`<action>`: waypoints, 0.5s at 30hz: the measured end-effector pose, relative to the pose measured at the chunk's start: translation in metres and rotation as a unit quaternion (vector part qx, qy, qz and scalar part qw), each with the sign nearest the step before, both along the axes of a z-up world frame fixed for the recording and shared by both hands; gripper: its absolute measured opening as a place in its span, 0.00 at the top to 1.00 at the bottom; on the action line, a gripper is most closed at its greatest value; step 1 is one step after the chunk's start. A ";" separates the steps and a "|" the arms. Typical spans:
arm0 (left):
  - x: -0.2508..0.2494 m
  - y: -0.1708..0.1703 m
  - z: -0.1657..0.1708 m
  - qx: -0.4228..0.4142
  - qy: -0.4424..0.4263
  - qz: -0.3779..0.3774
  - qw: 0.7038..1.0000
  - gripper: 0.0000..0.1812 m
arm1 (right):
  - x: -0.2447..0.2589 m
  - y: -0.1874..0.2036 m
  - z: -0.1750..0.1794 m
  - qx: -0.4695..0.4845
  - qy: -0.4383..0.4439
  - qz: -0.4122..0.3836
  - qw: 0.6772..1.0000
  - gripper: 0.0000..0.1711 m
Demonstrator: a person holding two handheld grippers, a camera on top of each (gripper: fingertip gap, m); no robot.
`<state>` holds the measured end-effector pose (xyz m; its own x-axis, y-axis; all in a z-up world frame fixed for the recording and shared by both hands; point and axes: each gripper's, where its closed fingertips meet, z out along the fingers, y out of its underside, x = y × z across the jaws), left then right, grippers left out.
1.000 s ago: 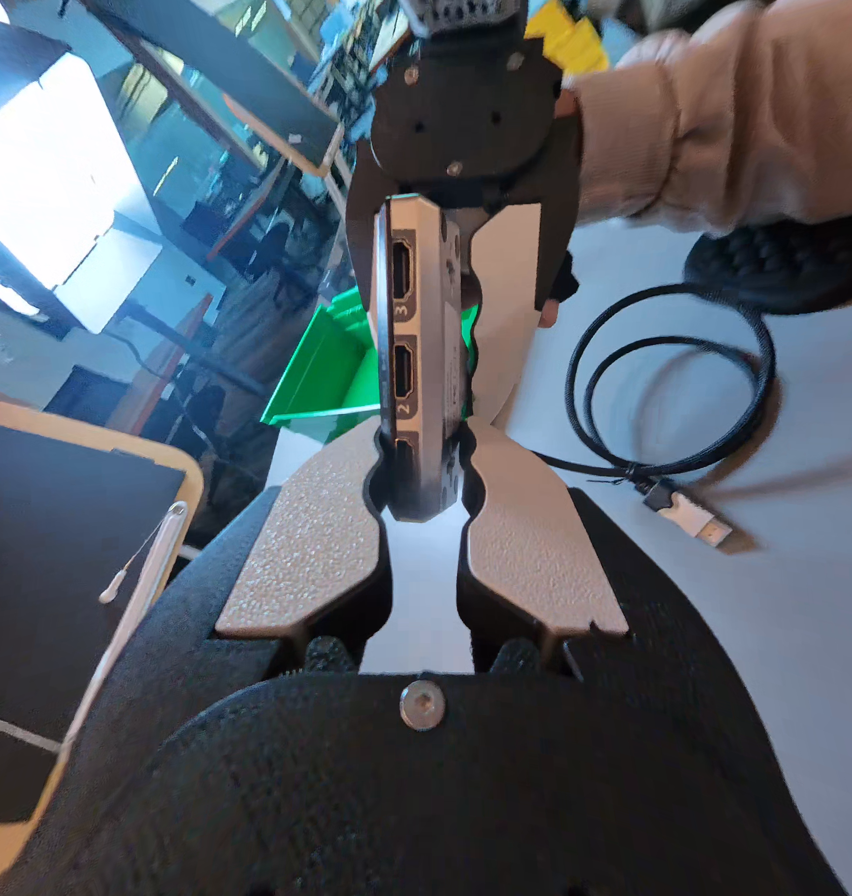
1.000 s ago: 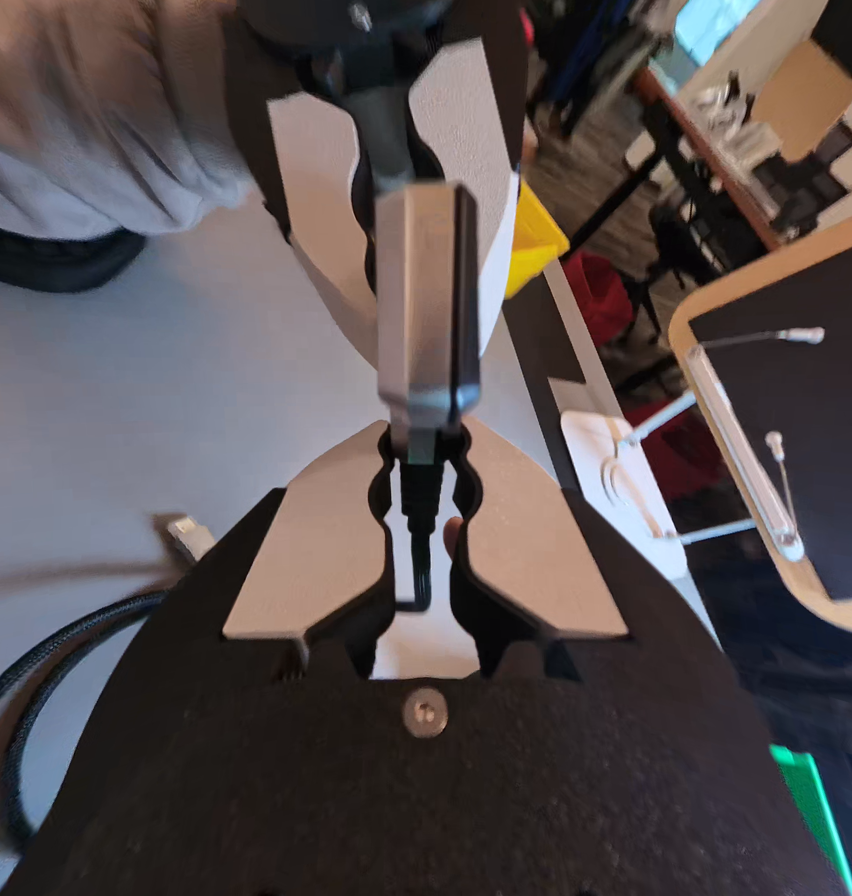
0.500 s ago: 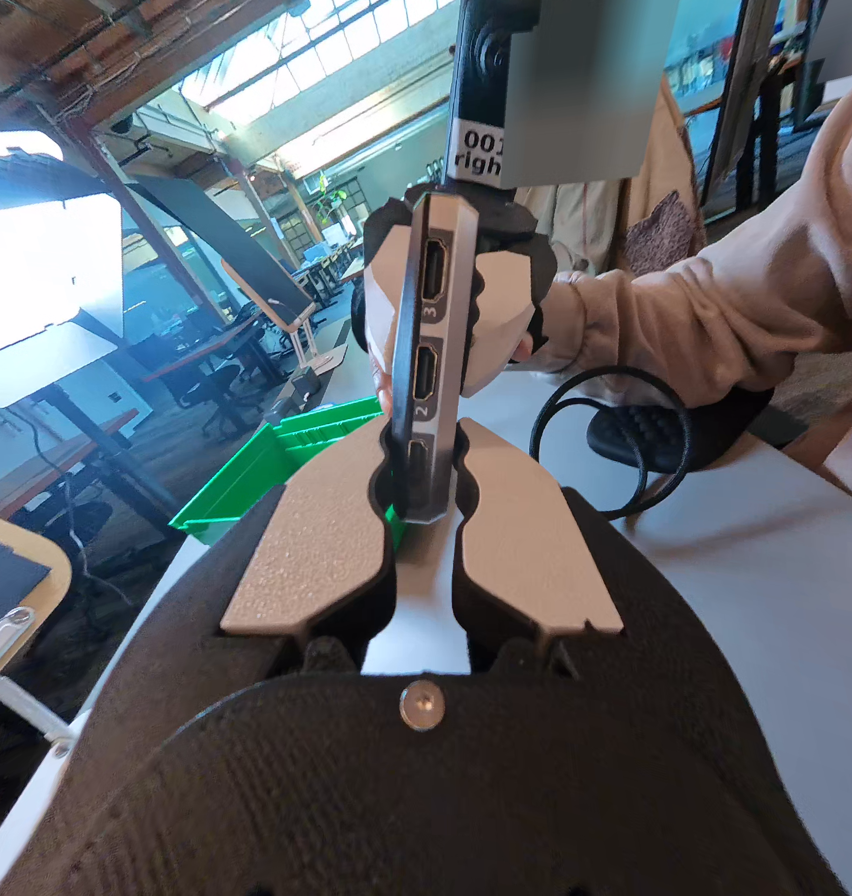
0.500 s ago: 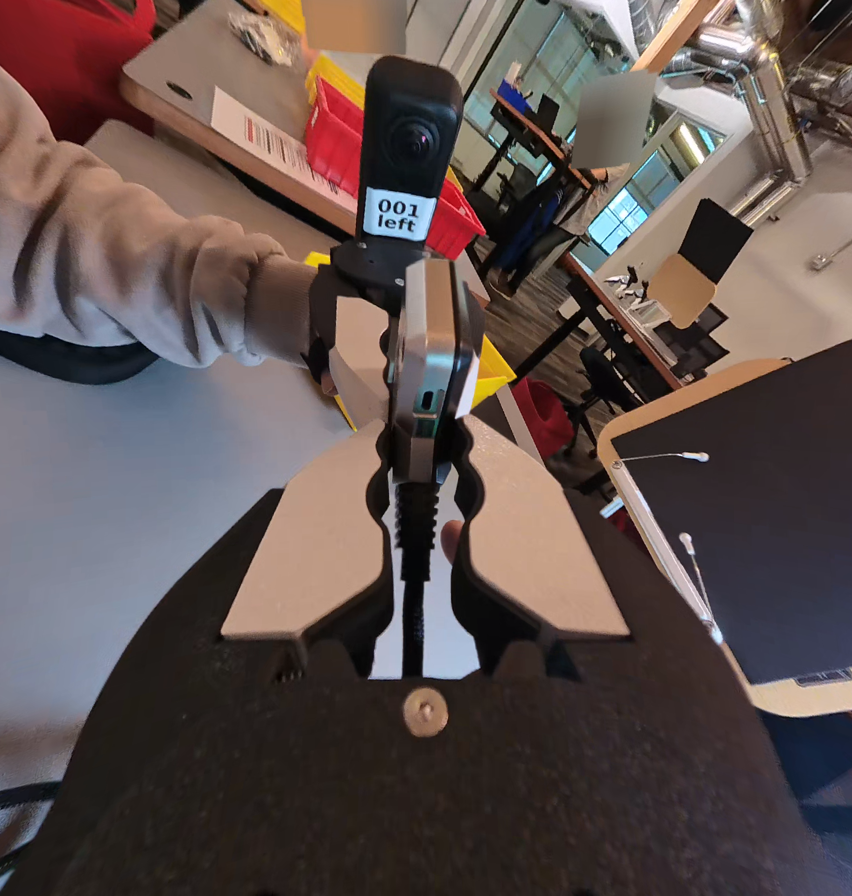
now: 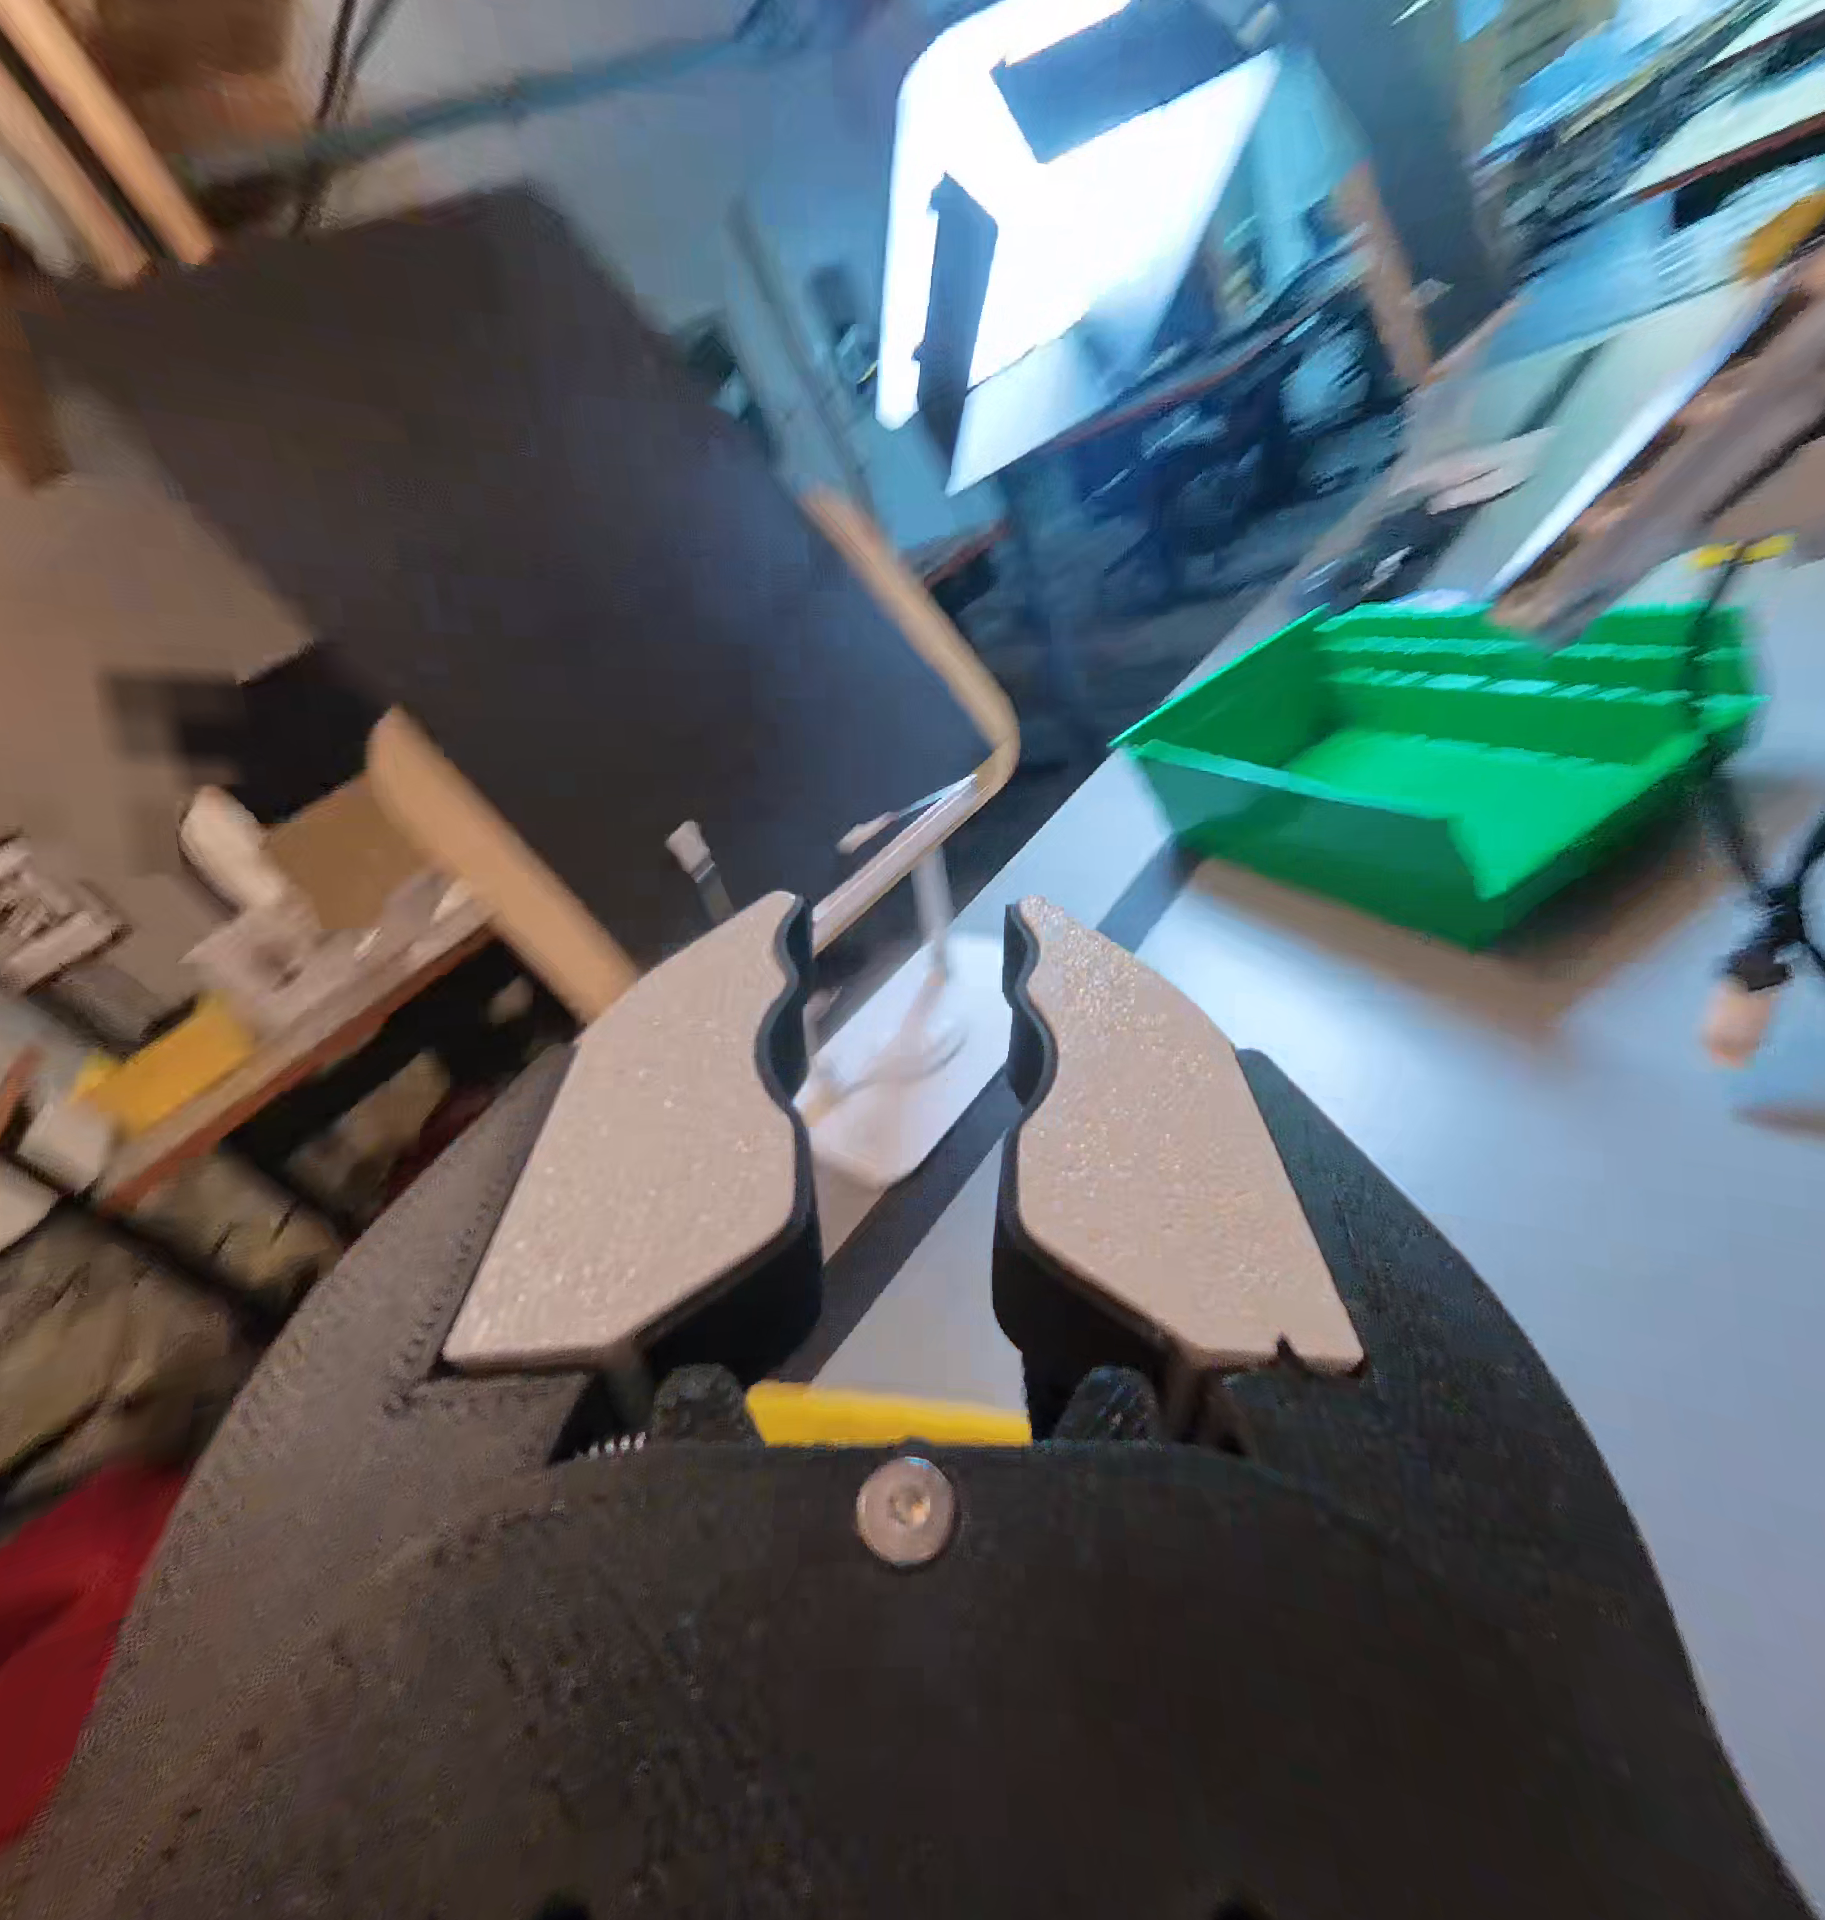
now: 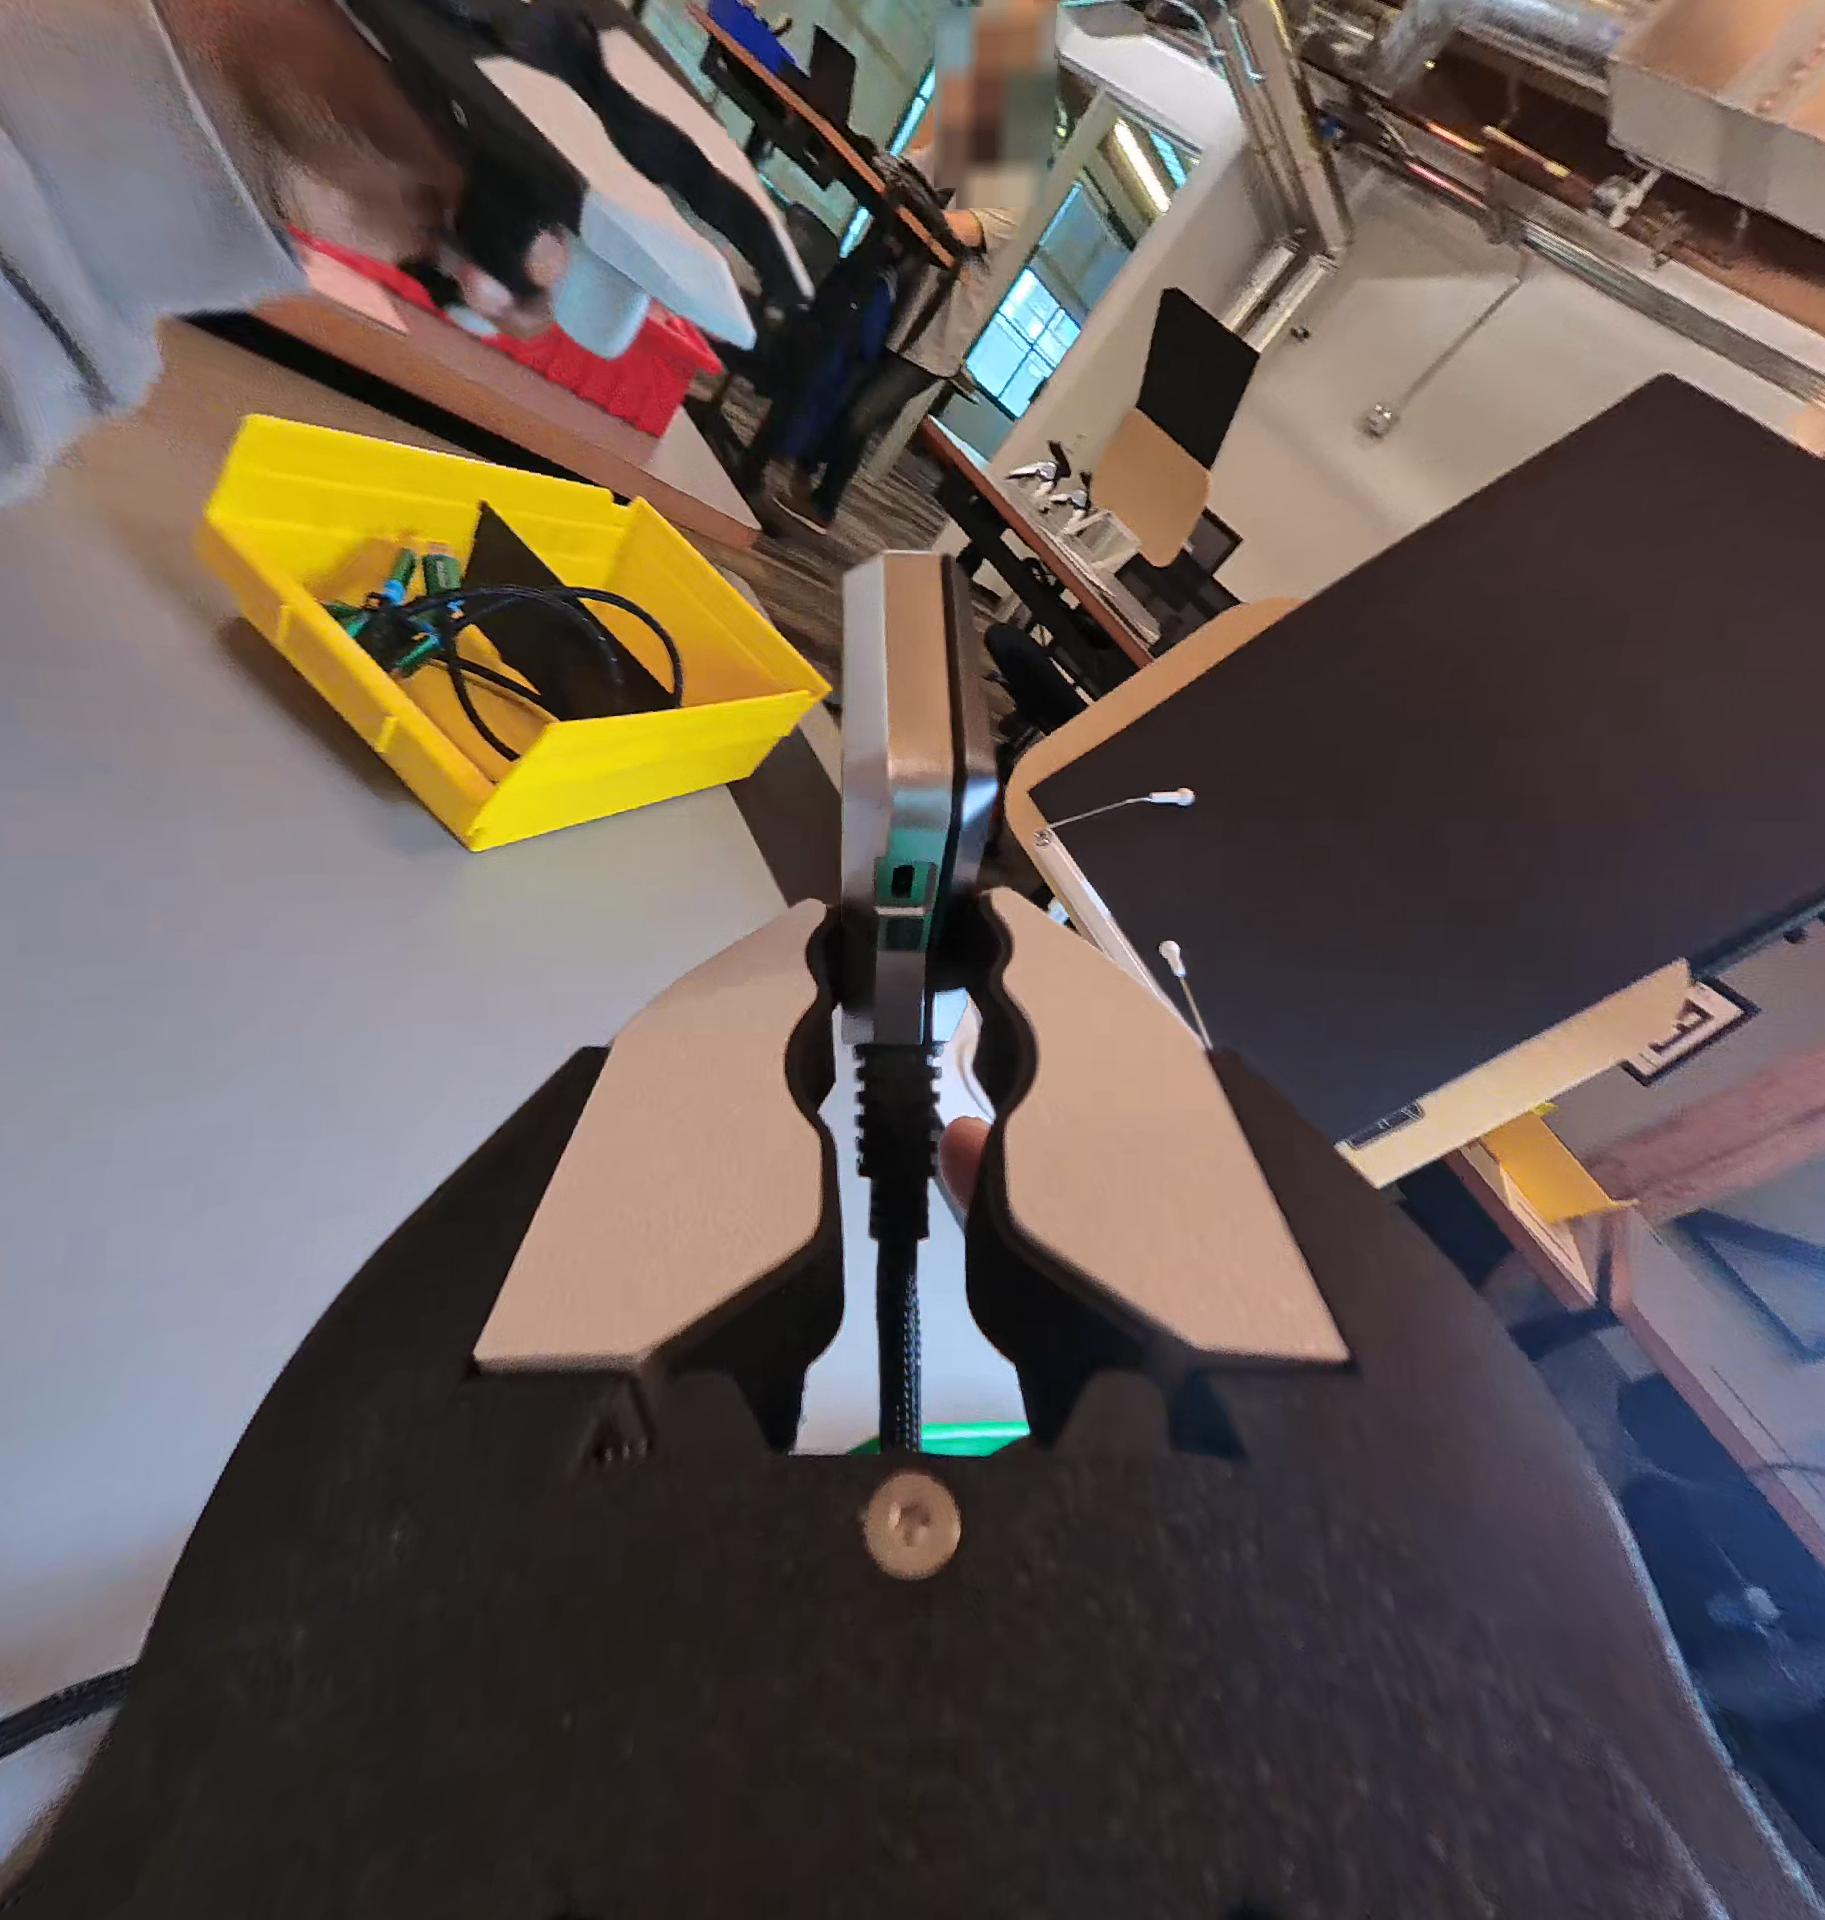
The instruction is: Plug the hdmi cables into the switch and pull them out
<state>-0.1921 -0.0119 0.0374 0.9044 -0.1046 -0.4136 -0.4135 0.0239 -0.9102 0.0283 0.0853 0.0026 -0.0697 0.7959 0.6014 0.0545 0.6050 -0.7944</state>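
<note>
In the right wrist view my right gripper (image 6: 908,925) is shut on the lower end of the grey HDMI switch (image 6: 903,727), which stands upright above the fingertips. The switch's black braided cable (image 6: 897,1299) runs back between the fingers. In the left wrist view my left gripper (image 5: 903,925) is open and empty, over the table's left edge. A coiled black HDMI cable (image 5: 1822,914) with its plug (image 5: 1739,1018) lies blurred at the far right. The left gripper does not show in the right wrist view.
A green bin (image 5: 1407,862) sits on the grey table (image 5: 1459,1195) ahead right of the left gripper. A yellow bin (image 6: 638,790) holding several cables (image 6: 534,644) sits ahead left of the right gripper. A black tan-edged panel (image 5: 472,520) on a white stand (image 5: 887,1081) stands past the table edge. About 25 centimetres separates my left fingertips from my right.
The left gripper has let go of the switch, opened, and swung away to the left. The right gripper now holds the switch alone.
</note>
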 end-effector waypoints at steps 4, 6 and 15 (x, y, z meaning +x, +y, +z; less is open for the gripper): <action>-0.080 -0.015 -0.022 -0.101 -0.026 0.094 0.990 0.81 | -0.001 0.005 0.001 0.000 0.006 -0.008 1.000 0.87; -0.110 -0.014 -0.048 -0.167 -0.046 0.106 0.979 0.80 | -0.003 0.003 -0.001 0.001 0.004 -0.003 1.000 0.87; -0.183 -0.028 -0.205 -0.461 -0.107 0.141 0.870 0.83 | 0.000 -0.011 -0.002 0.004 0.004 0.033 0.999 0.87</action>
